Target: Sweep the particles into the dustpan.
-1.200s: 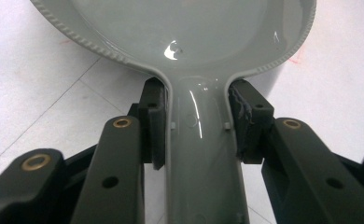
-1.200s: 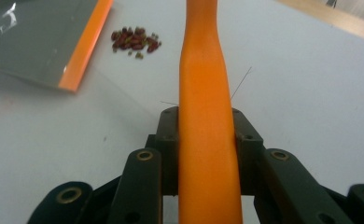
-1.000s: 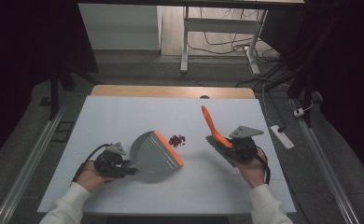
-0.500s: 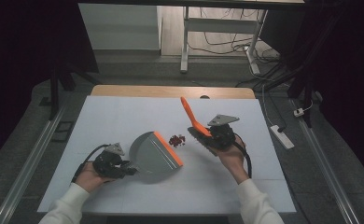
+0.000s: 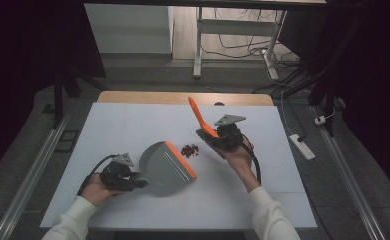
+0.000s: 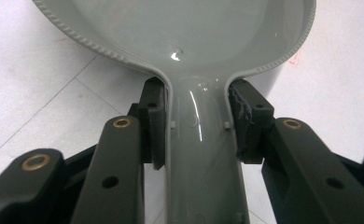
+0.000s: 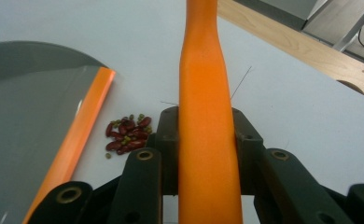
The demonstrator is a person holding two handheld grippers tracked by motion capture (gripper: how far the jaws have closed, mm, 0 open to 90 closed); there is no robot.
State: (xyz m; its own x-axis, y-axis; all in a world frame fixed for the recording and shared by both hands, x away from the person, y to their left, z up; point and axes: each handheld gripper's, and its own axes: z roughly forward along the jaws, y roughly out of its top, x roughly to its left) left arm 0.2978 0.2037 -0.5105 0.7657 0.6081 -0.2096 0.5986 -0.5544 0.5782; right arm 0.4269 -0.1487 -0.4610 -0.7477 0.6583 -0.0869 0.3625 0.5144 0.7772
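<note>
1. The left gripper (image 5: 133, 181) clamps the grey dustpan (image 5: 165, 165) by its handle.
2. The right gripper (image 5: 214, 140) grips the orange brush (image 5: 199, 116) tightly.
3. The beans (image 5: 189, 149) lie at the dustpan's two o'clock, just beside its orange lip.

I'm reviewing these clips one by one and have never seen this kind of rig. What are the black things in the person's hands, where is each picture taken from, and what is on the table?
A person sits at a white table and works with hand-held tongs, one in each hand, instead of bare fingers. The high view looks down from above the person. The other two pictures come from small cameras riding on each tool, looking along its black jaws. The left tongs are shut on the handle of a grey dustpan with an orange lip. The right tongs are shut on an orange brush handle. Between pan and brush lies a small pile of red beans with a few green ones, apparently waiting to be swept in.
</note>
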